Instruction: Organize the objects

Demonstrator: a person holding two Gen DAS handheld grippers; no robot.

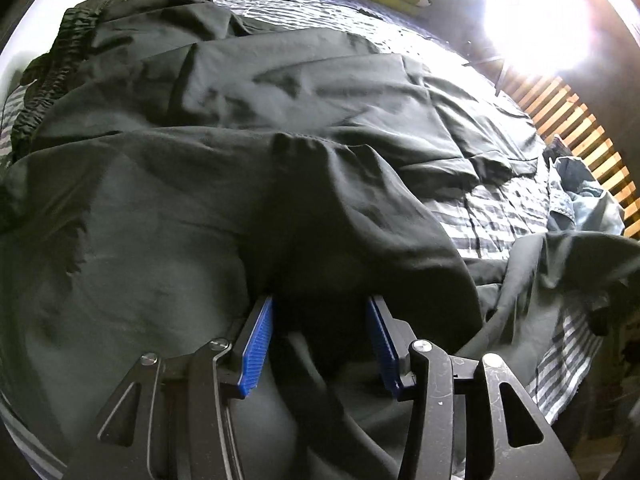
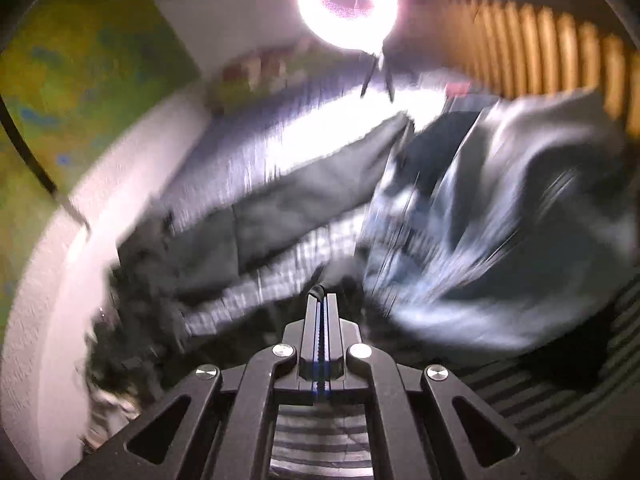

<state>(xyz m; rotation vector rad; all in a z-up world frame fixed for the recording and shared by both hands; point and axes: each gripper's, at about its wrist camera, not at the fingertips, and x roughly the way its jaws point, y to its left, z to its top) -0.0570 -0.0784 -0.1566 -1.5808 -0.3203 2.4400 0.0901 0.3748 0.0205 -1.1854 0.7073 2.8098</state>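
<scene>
Folding the dark trousers [image 1: 248,92] neatly looks like the step in hand, and it would go best if the raised fold is gathered evenly before it is laid over, so the thin cloth does not bunch or slide off the bedcover. The left gripper [image 1: 320,344] points steeply down with its jaws about half apart, and a hump of the dark fabric rises between the blue ribbed pads [image 1: 256,344]; whether they press on it cannot be told, since the cloth looks loose rather than pinched. The right gripper [image 2: 322,300] has its jaws closed tight together, with what seems a small dark scrap of cloth at the tip, though heavy blur makes that uncertain. The trousers lie spread across the striped bedspread [image 1: 496,216], their elastic waistband [image 1: 52,64] gathered at the far left edge. The fabric is matte, light and creased, likely to slip, so a firm bite on a doubled layer would serve better than a single ply. A pale blue denim garment [image 2: 500,240] lies crumpled to the right, stiffer and heavier. A ring lamp [image 2: 348,0] glares beyond a slatted wooden panel [image 1: 580,136].
</scene>
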